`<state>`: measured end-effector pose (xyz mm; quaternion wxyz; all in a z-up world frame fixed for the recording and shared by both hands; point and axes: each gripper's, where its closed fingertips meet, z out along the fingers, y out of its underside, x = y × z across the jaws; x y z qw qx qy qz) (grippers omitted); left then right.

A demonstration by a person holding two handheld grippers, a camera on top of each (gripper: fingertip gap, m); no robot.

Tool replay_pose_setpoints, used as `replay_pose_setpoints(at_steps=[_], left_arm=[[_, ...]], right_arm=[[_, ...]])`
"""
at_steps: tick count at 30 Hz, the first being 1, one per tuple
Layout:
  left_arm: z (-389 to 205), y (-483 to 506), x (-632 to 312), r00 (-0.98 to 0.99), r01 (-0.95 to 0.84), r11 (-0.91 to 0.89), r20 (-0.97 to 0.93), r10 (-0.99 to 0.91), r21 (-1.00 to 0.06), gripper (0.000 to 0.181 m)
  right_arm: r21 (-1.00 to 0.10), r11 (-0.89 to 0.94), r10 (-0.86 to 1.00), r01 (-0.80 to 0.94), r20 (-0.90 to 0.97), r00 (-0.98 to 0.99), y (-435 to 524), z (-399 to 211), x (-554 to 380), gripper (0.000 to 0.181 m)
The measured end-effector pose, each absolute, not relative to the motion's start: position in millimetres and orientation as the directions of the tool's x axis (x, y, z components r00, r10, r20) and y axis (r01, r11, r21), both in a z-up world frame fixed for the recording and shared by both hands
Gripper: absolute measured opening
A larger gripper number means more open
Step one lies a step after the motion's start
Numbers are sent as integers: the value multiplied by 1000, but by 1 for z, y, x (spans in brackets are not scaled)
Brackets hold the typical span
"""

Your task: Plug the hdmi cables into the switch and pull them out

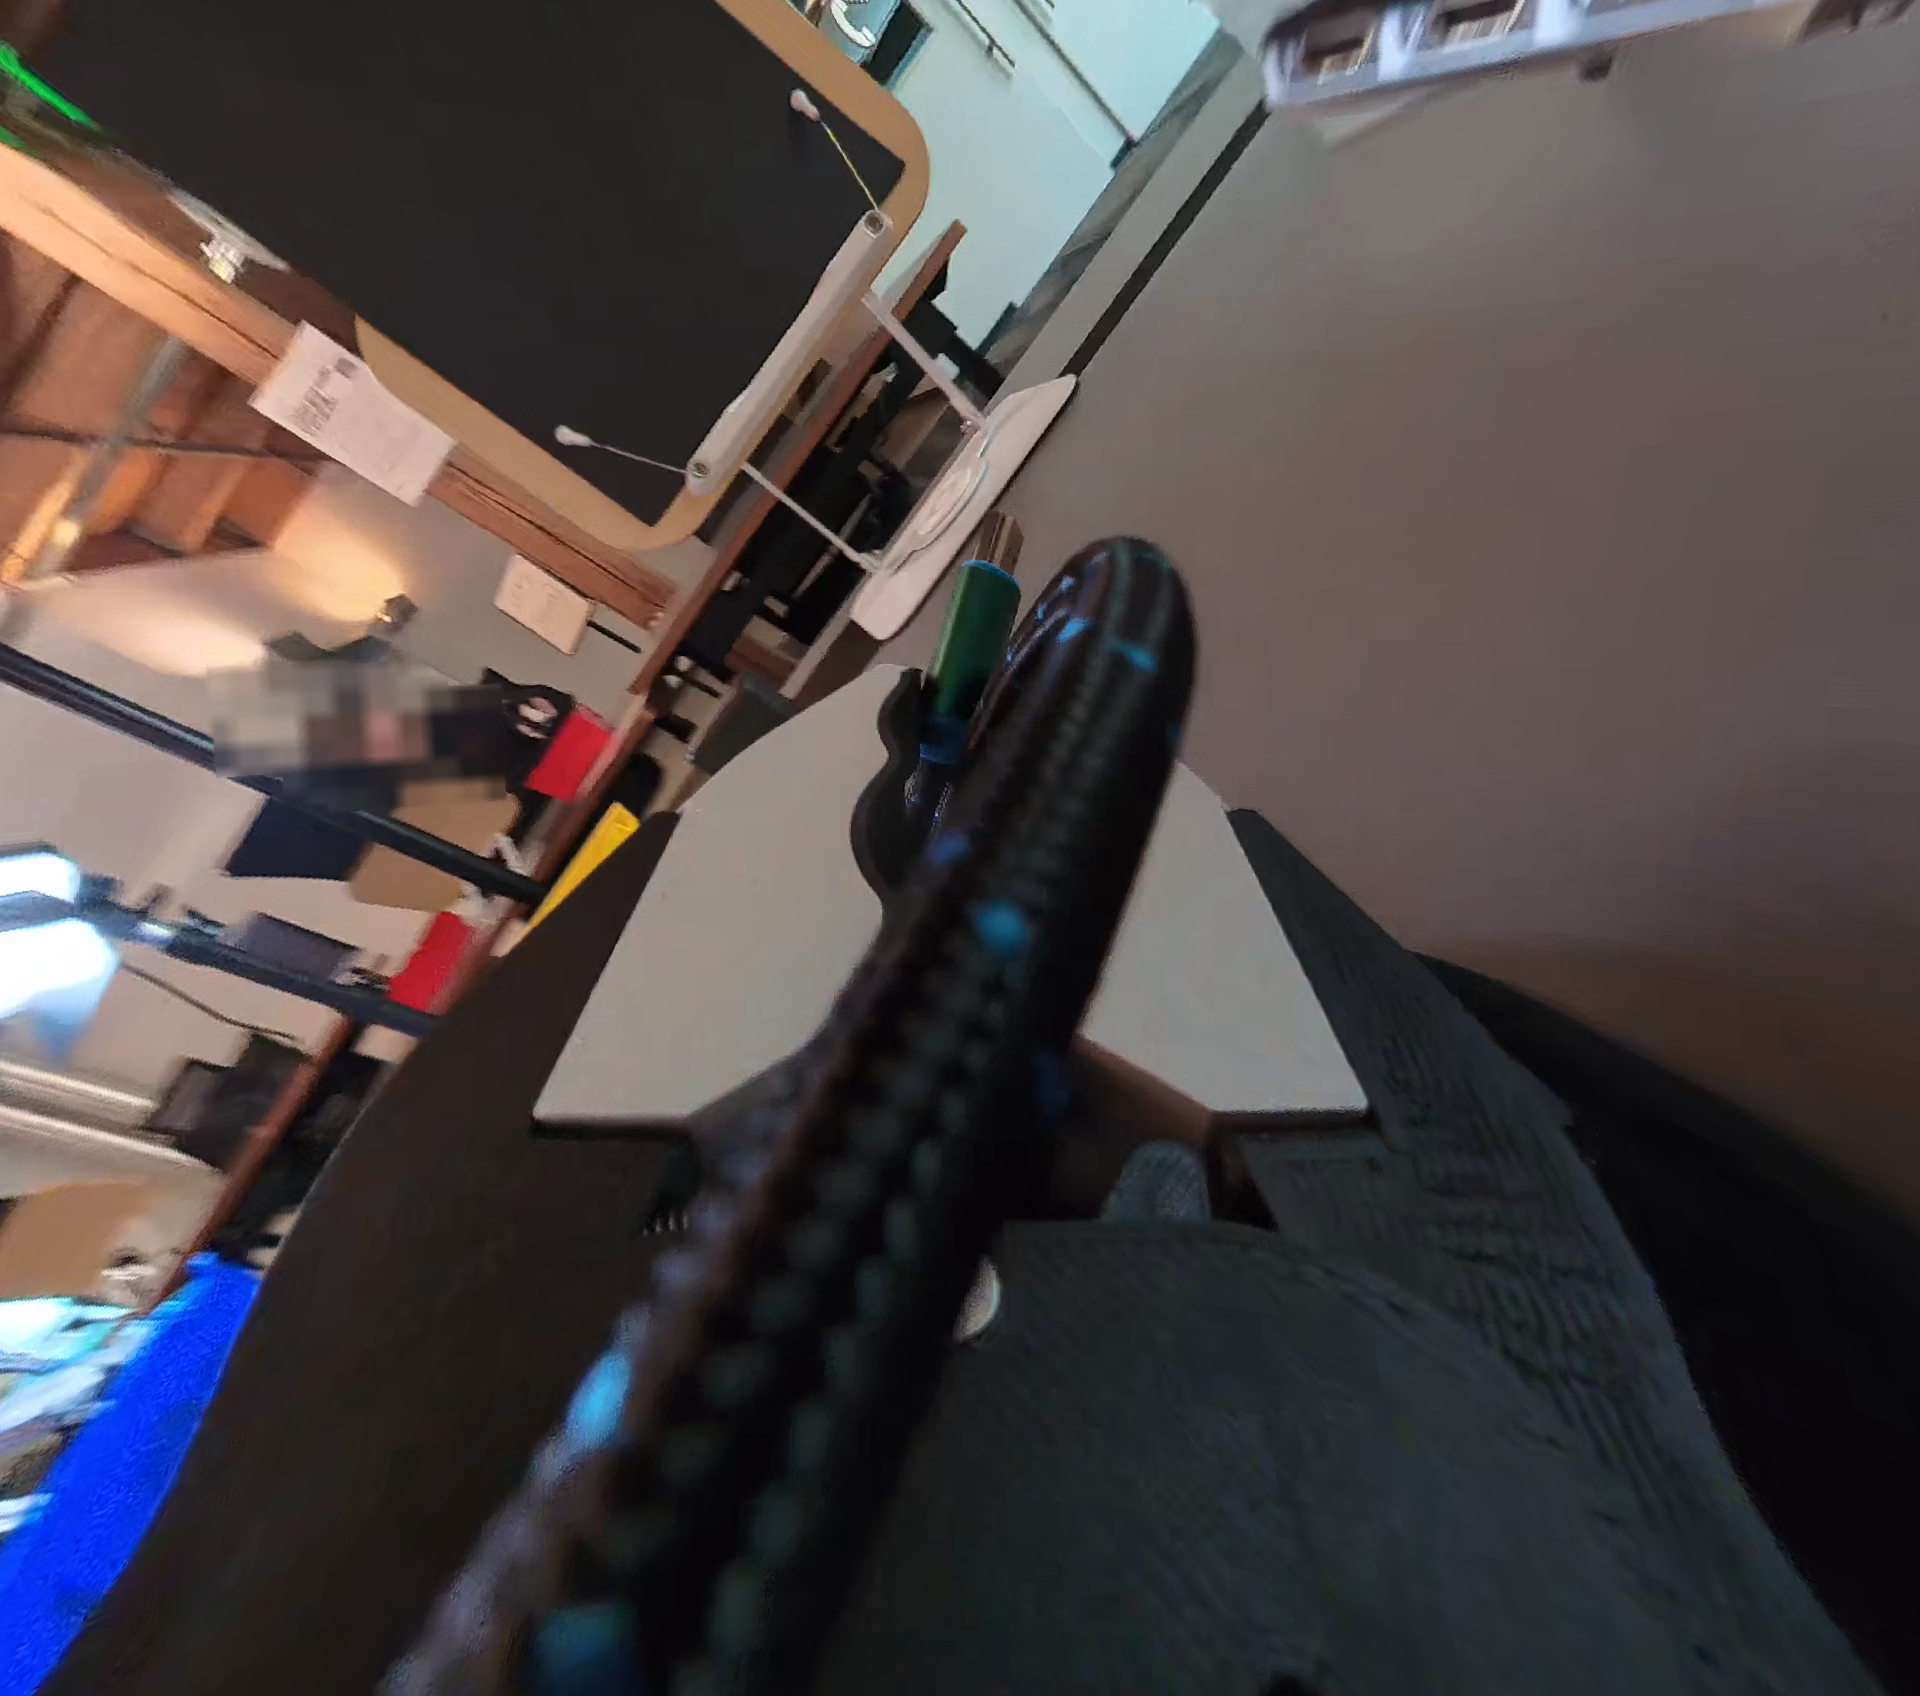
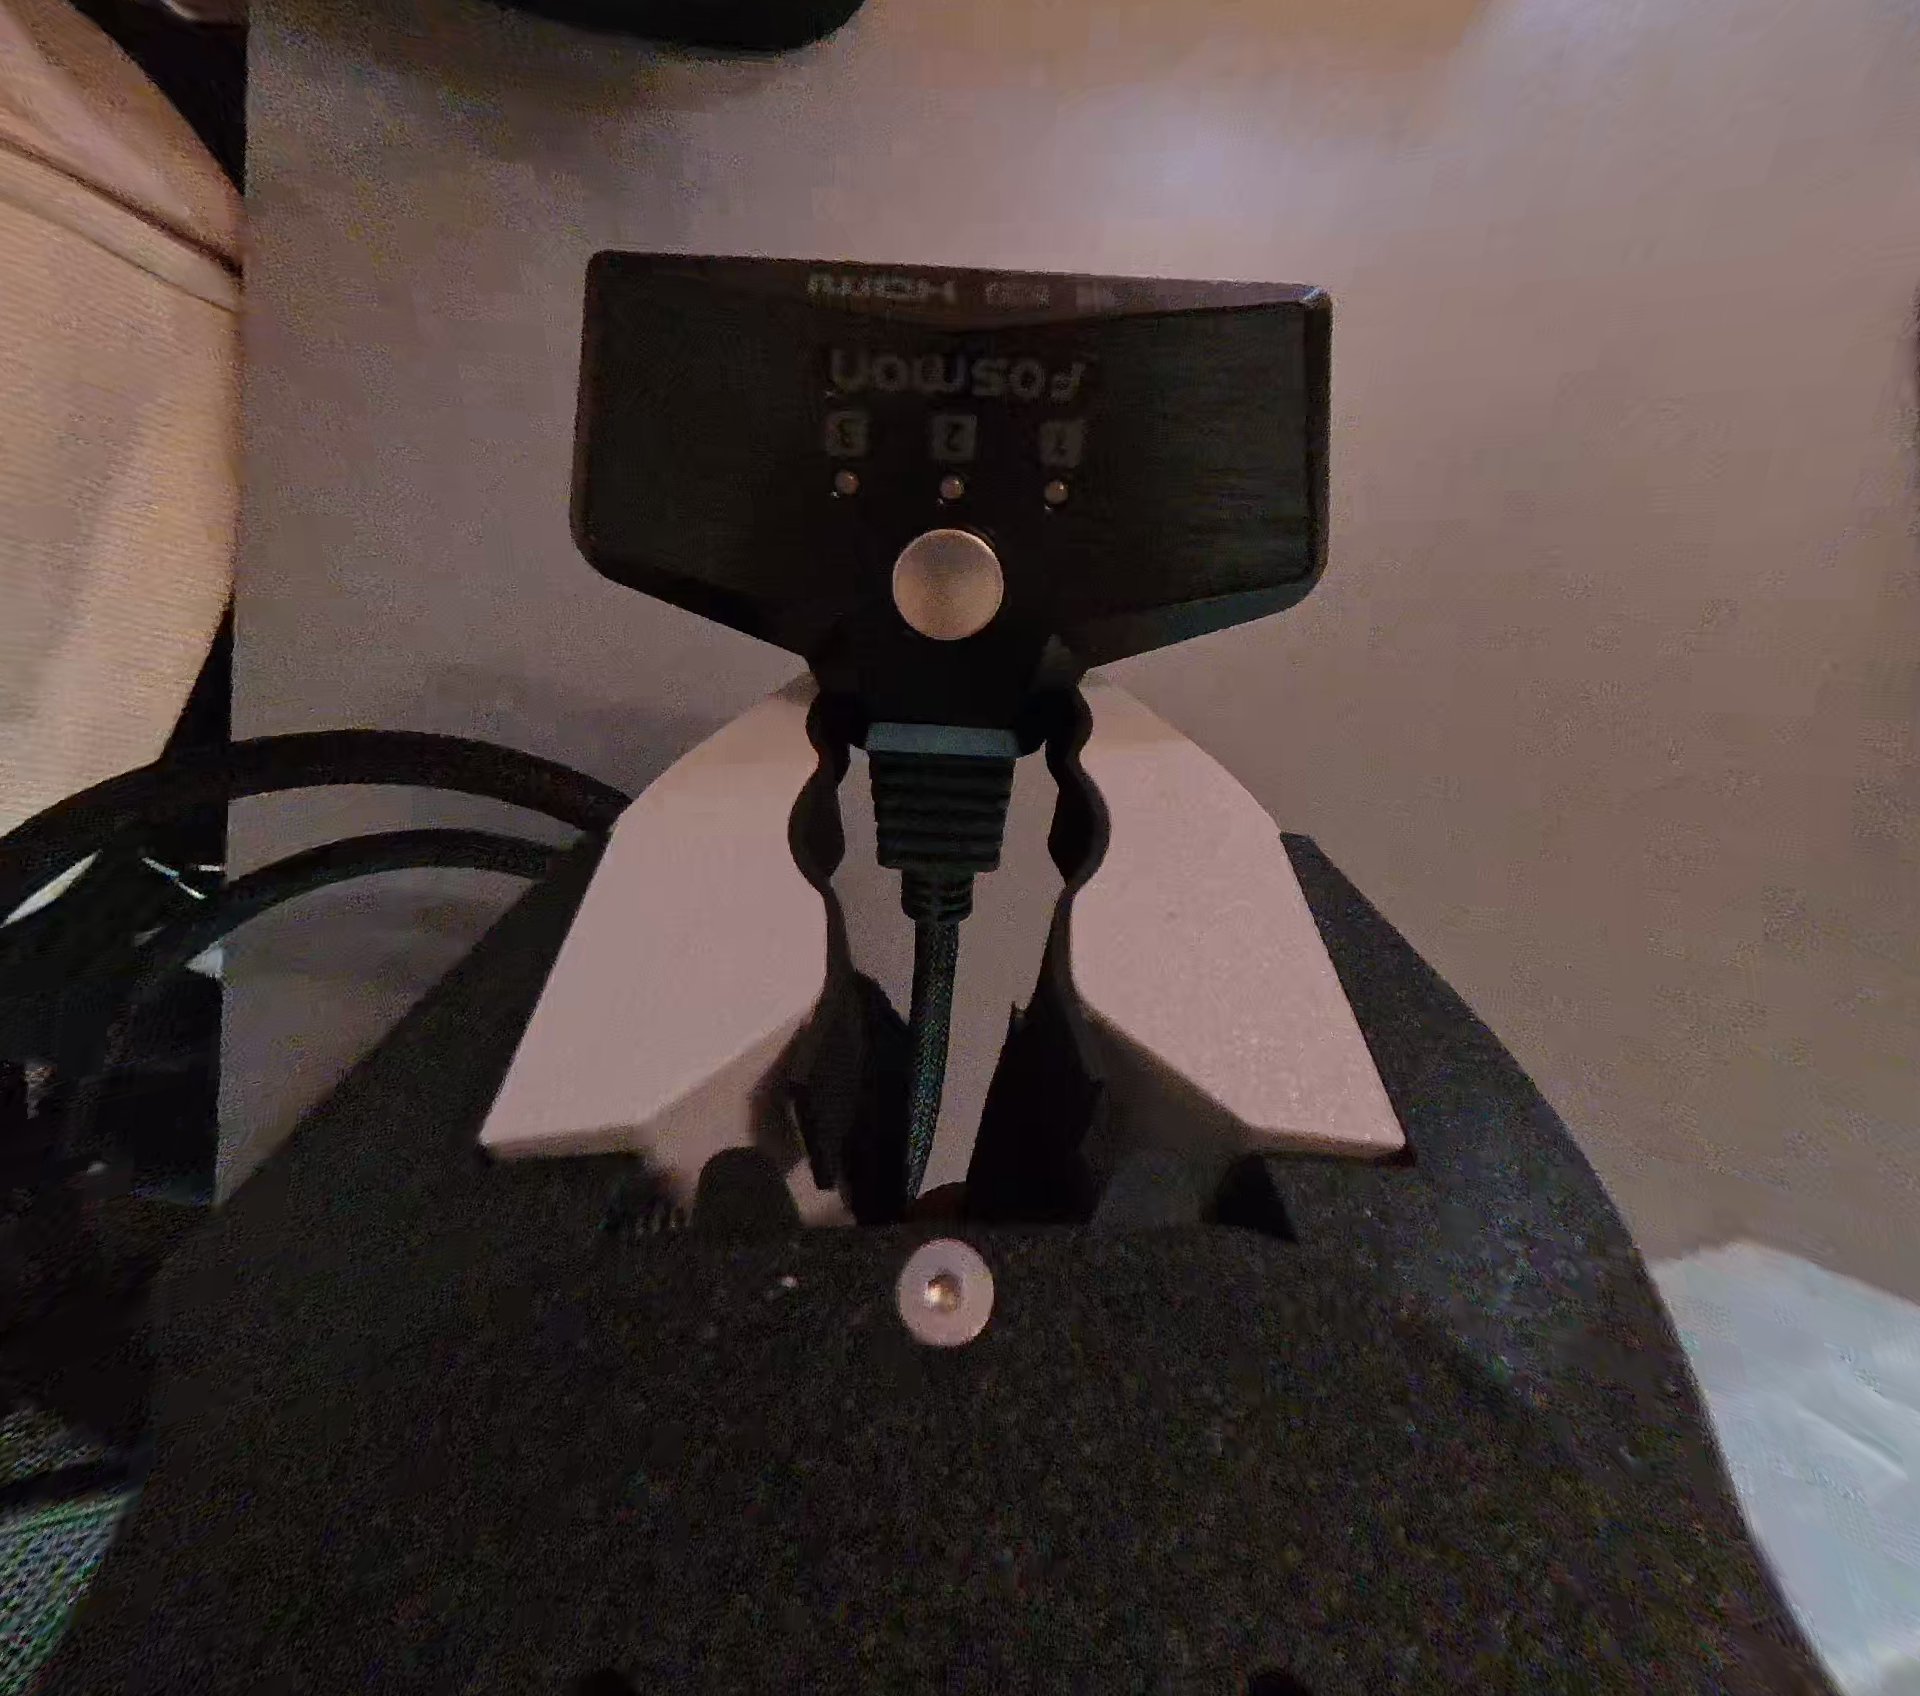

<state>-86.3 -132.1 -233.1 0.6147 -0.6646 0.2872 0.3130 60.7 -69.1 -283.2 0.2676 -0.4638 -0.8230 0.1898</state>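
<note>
Both grippers, left and right, clamp cables.

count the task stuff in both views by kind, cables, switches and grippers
hdmi cables: 2, a blue-flecked braided cable in the left gripper, and a dark cable at the switch's near end
switch: 1, the black switch on the table
grippers: 2, the left one, and the right gripper closed at the switch's neck
total: 5
</note>
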Motion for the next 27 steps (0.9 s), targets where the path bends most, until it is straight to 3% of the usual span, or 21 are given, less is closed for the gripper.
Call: replay_pose_setpoints(at_steps=[6, 13, 16, 27], left_arm=[[-231, -124, -84, 474, -875, -96, -880, 35, -475, 15], [-225, -114, -79, 55, -997, -56, -998, -2, -55, 15], [-227, -109, -71, -72, -997, 2, -996, -60, 72, 17], [-235, -93, -64, -223, -975, 36, -971, -81, 221, 14]], right_arm=[[-626, 465, 865, 626, 172, -471, -75, -309, 18, 38], [-615, 466, 810, 636, 7, -587, -90, -316, 12, 38], [-644, 441, 783, 625, -64, -618, -95, -315, 11, 38], [-717, 356, 760, 599, -152, -633, -98, -307, 7, 38]])
